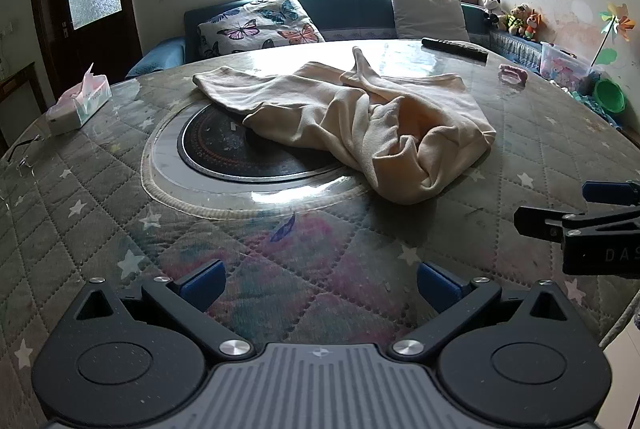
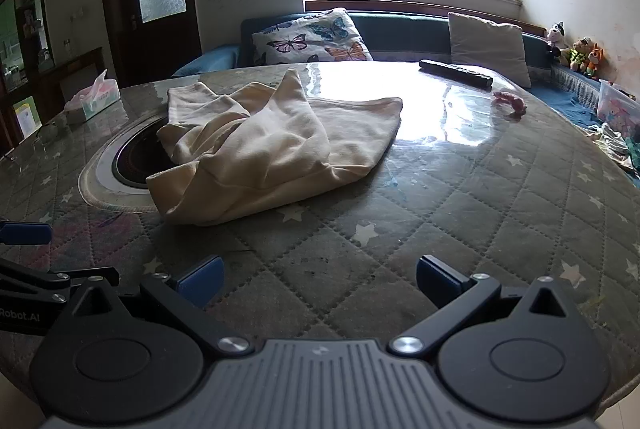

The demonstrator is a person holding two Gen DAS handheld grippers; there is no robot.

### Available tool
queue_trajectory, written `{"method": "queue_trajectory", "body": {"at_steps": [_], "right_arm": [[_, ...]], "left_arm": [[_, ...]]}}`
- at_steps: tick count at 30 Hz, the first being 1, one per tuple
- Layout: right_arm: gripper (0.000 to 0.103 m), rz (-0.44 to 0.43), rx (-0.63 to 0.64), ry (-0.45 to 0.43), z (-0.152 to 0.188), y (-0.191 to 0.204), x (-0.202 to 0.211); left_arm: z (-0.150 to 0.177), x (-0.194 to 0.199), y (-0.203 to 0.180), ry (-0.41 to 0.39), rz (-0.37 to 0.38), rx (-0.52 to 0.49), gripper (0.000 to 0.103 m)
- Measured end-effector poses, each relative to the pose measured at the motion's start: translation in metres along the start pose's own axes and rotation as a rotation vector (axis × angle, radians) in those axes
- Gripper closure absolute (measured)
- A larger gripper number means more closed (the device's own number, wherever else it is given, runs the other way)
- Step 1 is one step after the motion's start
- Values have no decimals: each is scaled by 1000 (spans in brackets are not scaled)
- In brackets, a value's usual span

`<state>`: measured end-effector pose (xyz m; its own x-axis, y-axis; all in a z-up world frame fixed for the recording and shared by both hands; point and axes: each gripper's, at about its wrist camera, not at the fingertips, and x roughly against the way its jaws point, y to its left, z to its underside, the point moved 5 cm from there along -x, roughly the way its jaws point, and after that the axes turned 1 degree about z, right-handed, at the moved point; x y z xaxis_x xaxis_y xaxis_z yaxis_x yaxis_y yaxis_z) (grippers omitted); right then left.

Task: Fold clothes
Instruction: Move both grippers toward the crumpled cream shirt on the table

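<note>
From the left wrist view we found our left gripper low over the quilted table cover, its blue fingers spread wide with nothing between them, well short of the cream garment. That garment lay crumpled in the middle of the table, partly draped over the dark round hob set into the surface, one sleeve-like end stretching toward the far left and a bunched lump sagging at the near right corner. The right gripper reached in from the right edge, also short of the cloth. A tissue box sat far left and a remote control near the far edge. From the right wrist view our right gripper likewise hung above the cover with its jaws apart and empty, the garment ahead and to the left, its nearest hem just beyond the fingers' reach. We judged that nothing was folded yet and that the step in hand was to spread the piece flat: each gripper would do best pinching a single layer at an outer corner, not the bunched middle, then drawing apart evenly and dragging the cloth off the hob recess so that later creases would lie true.
</note>
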<state>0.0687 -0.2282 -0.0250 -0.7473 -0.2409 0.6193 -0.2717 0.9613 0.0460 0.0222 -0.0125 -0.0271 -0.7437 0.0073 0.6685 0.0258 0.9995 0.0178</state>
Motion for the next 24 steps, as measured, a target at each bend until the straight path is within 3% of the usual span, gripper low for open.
{"method": "queue_trajectory", "body": {"at_steps": [24], "right_arm": [[0,-9,16,6,-12,3,-11]], "left_arm": [[-18,-8,7,-5,-4,1,0]]}}
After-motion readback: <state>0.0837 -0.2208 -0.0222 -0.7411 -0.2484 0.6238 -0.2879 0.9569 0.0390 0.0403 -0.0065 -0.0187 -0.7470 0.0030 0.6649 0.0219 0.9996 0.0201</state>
